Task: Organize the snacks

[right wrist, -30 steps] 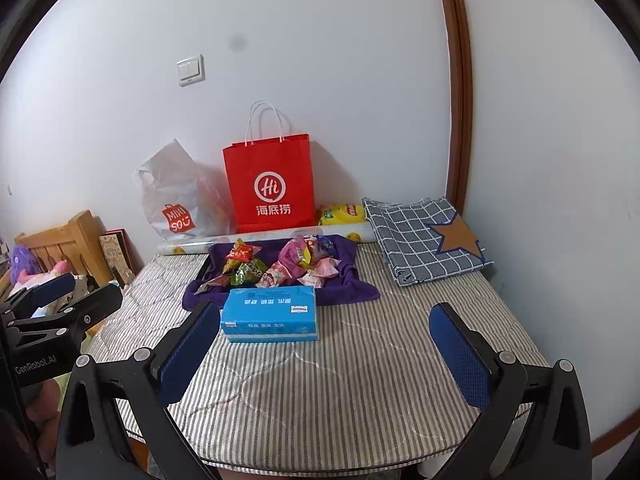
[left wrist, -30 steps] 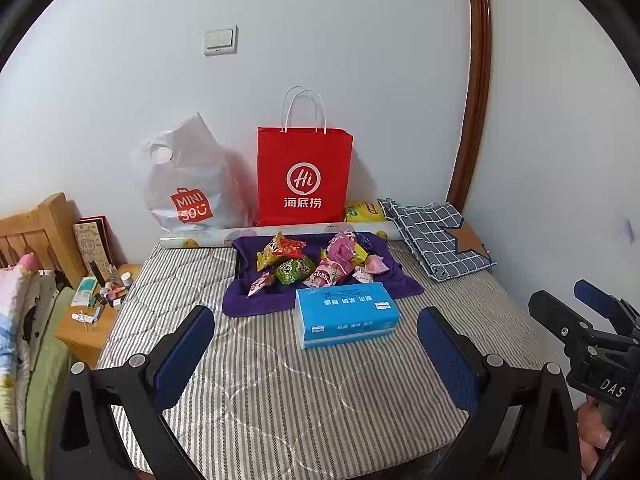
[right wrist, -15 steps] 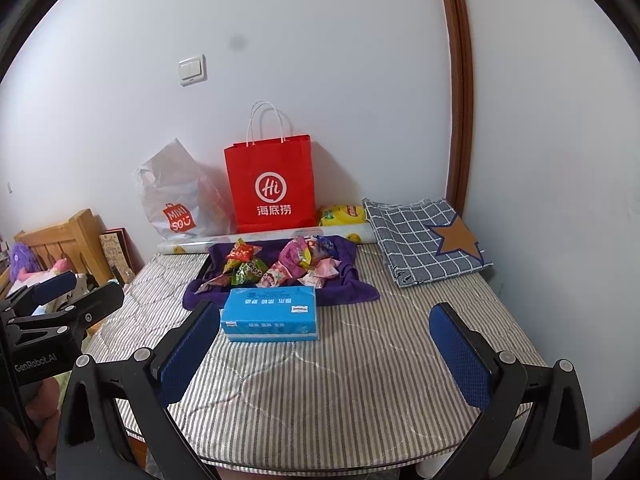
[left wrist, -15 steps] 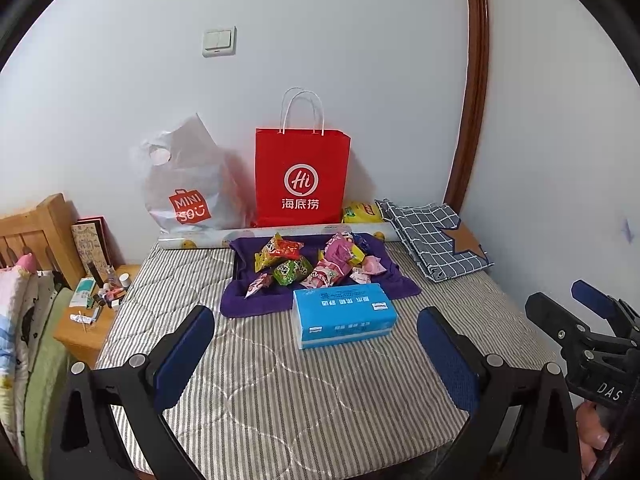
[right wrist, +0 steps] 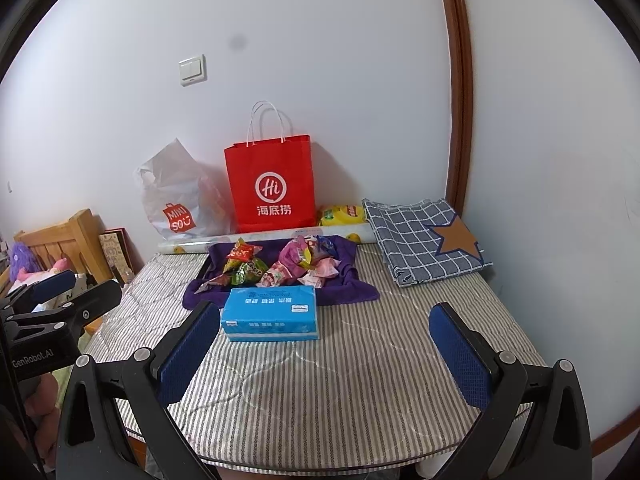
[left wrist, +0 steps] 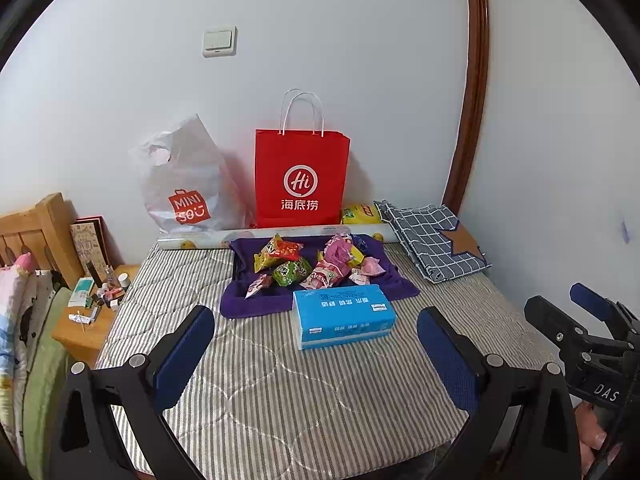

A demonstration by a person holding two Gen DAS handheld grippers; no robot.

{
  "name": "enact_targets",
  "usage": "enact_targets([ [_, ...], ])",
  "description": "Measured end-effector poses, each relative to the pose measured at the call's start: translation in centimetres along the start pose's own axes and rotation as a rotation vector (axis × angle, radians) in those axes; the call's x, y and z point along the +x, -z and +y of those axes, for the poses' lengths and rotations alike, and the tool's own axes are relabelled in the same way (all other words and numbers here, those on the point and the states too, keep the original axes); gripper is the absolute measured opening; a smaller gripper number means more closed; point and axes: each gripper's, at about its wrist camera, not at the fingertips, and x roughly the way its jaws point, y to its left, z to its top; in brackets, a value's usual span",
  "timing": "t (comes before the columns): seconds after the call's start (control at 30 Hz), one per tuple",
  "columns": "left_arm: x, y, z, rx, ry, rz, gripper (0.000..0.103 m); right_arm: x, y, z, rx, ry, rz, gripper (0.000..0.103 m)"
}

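Observation:
Several snack packets lie piled on a purple cloth at the far middle of a striped mattress; they also show in the right wrist view. A blue tissue pack lies just in front of the cloth, also in the right wrist view. My left gripper is open and empty, held above the near part of the mattress. My right gripper is open and empty, at the same distance. Each gripper shows at the edge of the other's view.
A red paper bag and a white plastic bag stand against the wall. A folded checked cloth lies at the far right, a yellow packet beside the red bag. A small wooden bedside table with small items stands left of the mattress.
Both views have shifted only slightly; the objects sit a little differently in frame. Both grippers remain open and nothing on the mattress has moved.

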Motion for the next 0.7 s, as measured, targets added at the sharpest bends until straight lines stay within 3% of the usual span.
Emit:
enact_targets([
  [0.7, -0.19, 0.07, 0.43, -0.027, -0.003, 0.004, 0.102, -0.02, 0.27, 0.11, -0.014, -0.009, 0.005, 0.103],
])
